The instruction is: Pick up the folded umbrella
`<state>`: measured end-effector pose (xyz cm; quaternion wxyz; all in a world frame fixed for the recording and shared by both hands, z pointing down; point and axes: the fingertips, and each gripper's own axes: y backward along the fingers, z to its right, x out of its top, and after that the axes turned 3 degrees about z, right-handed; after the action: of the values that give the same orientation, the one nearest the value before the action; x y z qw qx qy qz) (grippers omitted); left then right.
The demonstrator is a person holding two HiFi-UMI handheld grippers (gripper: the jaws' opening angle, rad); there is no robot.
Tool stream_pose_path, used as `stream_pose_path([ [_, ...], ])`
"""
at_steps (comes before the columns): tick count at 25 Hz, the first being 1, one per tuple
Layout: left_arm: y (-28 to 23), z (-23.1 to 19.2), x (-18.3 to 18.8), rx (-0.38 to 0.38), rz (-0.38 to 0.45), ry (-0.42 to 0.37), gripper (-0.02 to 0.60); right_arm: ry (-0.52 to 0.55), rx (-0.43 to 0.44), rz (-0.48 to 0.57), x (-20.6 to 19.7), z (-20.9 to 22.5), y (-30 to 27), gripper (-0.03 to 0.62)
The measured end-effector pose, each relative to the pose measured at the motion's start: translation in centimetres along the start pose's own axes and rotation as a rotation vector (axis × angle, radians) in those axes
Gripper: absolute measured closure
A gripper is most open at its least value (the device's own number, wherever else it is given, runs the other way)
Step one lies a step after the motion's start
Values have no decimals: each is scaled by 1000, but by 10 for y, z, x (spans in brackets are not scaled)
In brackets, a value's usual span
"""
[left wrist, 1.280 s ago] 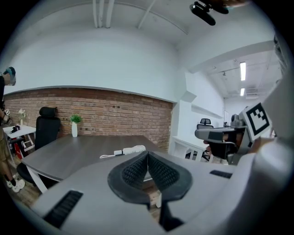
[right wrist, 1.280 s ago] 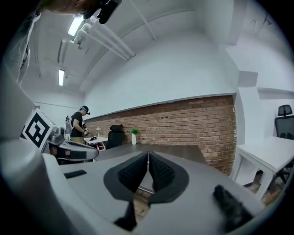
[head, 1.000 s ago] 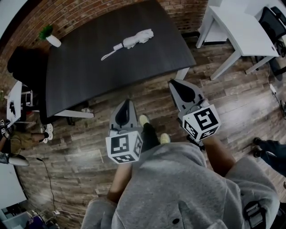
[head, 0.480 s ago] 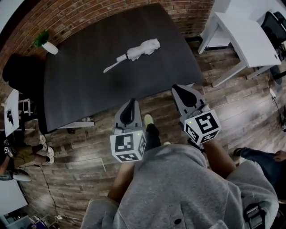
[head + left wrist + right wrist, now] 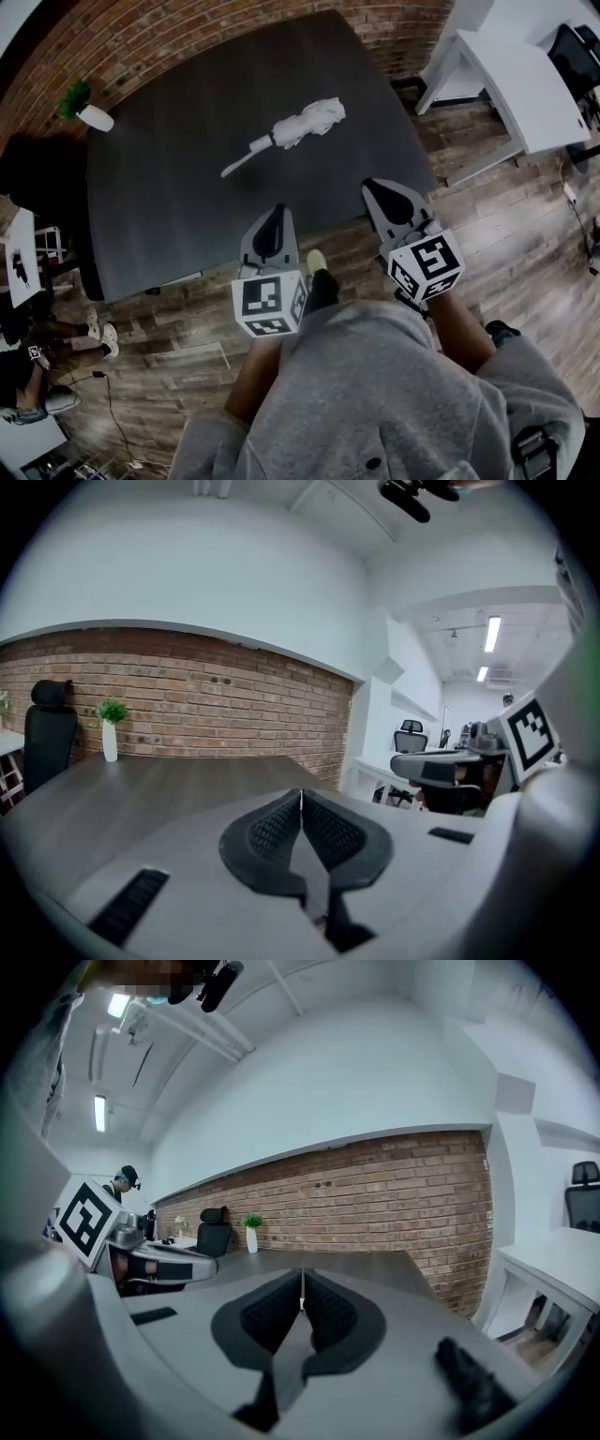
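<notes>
Planks of worn wood make up the floor, and on it stands a broad dark desk backed by a brick wall. The folded umbrella lies on the desk top, out toward the far right part. It is white, its bunched canopy end points toward the wall, and its slim handle end trails toward the near left. Nothing touches it.

The person in a grey sweatshirt stands at the near edge with a gripper in each hand. The left gripper reaches just over the desk's near edge, and its jaws are pressed together with nothing between them. The right gripper sits near the desk's near right corner, its jaws likewise closed and empty. Both are well apart from the umbrella, which lies beyond them.

A small green plant in a white vase stands at the far left corner of the desk. A white table stands off to the right.
</notes>
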<state>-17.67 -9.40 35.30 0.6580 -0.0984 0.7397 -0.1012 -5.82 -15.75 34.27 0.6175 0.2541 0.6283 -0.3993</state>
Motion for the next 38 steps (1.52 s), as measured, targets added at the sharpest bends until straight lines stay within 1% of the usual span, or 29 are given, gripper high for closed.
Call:
stream_pose_path([
  [5, -20, -19, 8, -21, -1, 2, 566, 9, -13, -15, 4, 3, -27, 569],
  [9, -39, -34, 15, -41, 5, -1, 566, 12, -31, -5, 12, 9, -49, 569],
  [18, -69, -62, 17, -89, 1, -9, 566, 9, -105, -3, 15, 28, -82, 569],
  [31, -101, -69, 14, -171, -35, -27, 566, 22, -158, -32, 13, 37, -92, 569],
  [38, -122, -73, 10, -172, -48, -70, 565, 8, -146, -33, 7, 49, -102, 569],
])
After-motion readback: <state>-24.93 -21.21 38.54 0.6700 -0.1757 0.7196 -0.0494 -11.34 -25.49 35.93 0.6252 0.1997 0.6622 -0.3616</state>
